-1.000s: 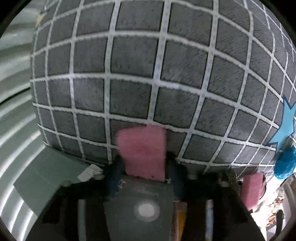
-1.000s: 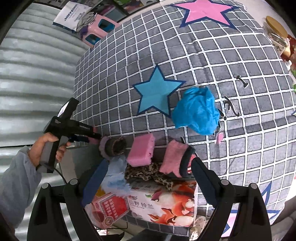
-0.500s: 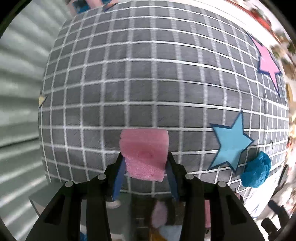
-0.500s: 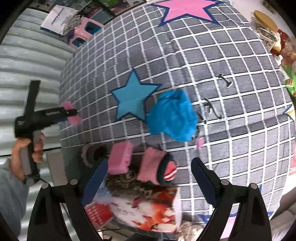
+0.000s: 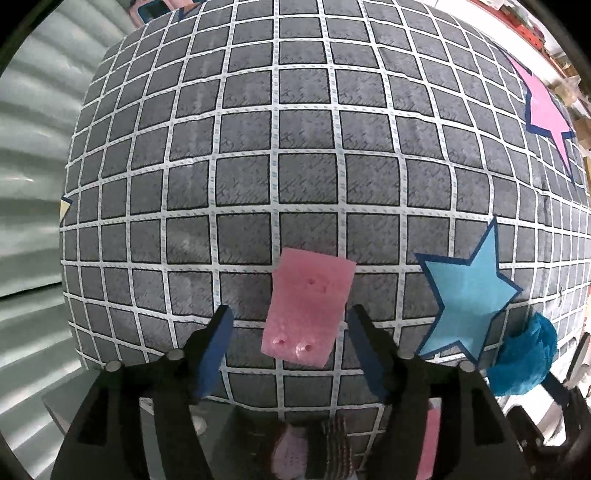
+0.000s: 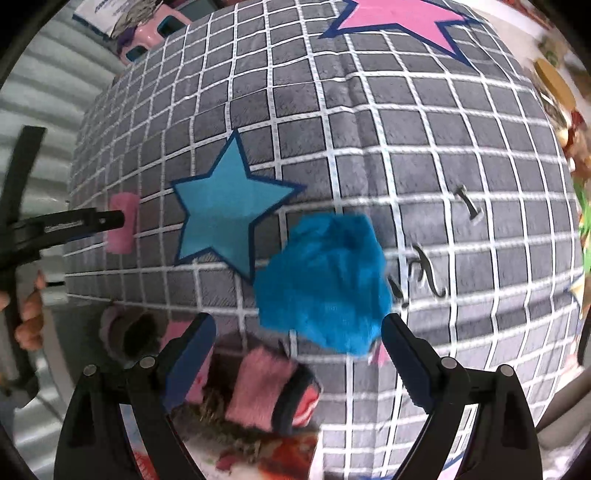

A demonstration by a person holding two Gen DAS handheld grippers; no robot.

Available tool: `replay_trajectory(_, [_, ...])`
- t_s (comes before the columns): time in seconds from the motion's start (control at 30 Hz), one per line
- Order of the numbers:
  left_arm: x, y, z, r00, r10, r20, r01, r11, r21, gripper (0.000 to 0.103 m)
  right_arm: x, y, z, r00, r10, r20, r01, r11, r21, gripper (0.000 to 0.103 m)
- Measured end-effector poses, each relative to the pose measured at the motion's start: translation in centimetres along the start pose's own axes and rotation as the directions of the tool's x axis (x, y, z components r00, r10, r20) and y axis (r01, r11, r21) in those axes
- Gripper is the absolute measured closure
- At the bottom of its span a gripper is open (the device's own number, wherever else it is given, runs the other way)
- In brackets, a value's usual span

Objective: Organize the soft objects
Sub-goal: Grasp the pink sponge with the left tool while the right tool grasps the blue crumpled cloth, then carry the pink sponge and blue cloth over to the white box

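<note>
On the checked cloth [image 5: 303,147], both hand-held grippers gape: left [image 5: 290,332] around pink sponge [image 5: 308,317], right [image 6: 299,339].

So the whole surface is a grey checked cover [image 5: 295,155] with a white grid, and it's got stars printed on it: a blue star [image 5: 467,295] at the right of the left wrist view, a pink star [image 6: 402,18] along the top of the right wrist view. Corrugated pale wall [image 5: 29,155] runs down the left side. There's a pink plastic stool [image 6: 155,33] in the upper left, and blurry clutter [image 6: 569,122] at the right edge.
</note>
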State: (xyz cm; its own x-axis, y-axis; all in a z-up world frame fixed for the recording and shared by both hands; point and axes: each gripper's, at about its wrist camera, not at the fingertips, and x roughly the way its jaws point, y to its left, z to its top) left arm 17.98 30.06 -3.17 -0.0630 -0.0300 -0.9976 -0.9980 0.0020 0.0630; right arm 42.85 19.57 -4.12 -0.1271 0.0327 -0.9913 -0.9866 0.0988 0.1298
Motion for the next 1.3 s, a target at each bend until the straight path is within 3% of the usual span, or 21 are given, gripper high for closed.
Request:
replay_trajectory(0.1, [2.9, 1.7, 1.7, 1.0, 0.012, -0.004, -0.012, 1.0, 0.01, 0.031, 1.2, 0.2, 0.7, 1.0, -0.018, -0.01, 0.018, 1.0, -0.009, 0.011])
replay_trajectory(0.43, [8.2, -1.7, 2.6, 0.998, 0.042, -0.04, -0.042, 0.999, 0.008, 0.031, 4.1, 0.1, 2.0, 0.995, -0.094, -0.032, 0.092, 0.994, -0.059, 0.011])
replay_trajectory(0.5, [8.5, -2.0, 2.3, 0.999, 0.027, -0.04, -0.026, 1.0, 0.016, 0.044, 4.0, 0.0, 2.0, 0.994, -0.103, -0.023, 0.101, 0.993, -0.066, 0.023])
replay_trajectory(0.57, [8.4, -2.8, 2.0, 0.999, 0.016, -0.043, -0.015, 0.999, 0.034, 0.056, 3.9, 0.1, 2.0, 0.991, -0.134, -0.007, 0.133, 0.988, -0.081, 0.048])
replay_trajectory(0.6, [8.4, -3.4, 1.9, 0.999, 0.039, -0.036, -0.037, 0.998, 0.052, 0.056, 3.6, 0.0, 1.8, 0.991, -0.135, 0.005, 0.135, 0.987, -0.085, 0.056])
replay_trajectory(0.63, [7.6, -3.7, 1.5, 0.999, 0.047, -0.027, -0.045, 0.997, 0.063, 0.056, 3.4, -0.2, 1.8, 0.993, -0.119, 0.015, 0.12, 0.989, -0.088, 0.064])
replay_trajectory(0.93, [2.7, -6.3, -1.5, 0.996, 0.039, 0.08, -0.045, 0.996, 0.075, 0.057, -2.0, -0.8, 0.2, 0.997, -0.019, 0.069, 0.024, 0.997, -0.075, 0.064])
replay_trajectory(1.3, [-6.2, -4.5, -5.6, 0.978, 0.003, 0.21, -0.018, 0.997, 0.07, 0.057, -6.2, 3.4, -1.0, 0.991, 0.046, 0.122, -0.027, 0.987, -0.158, 0.064])
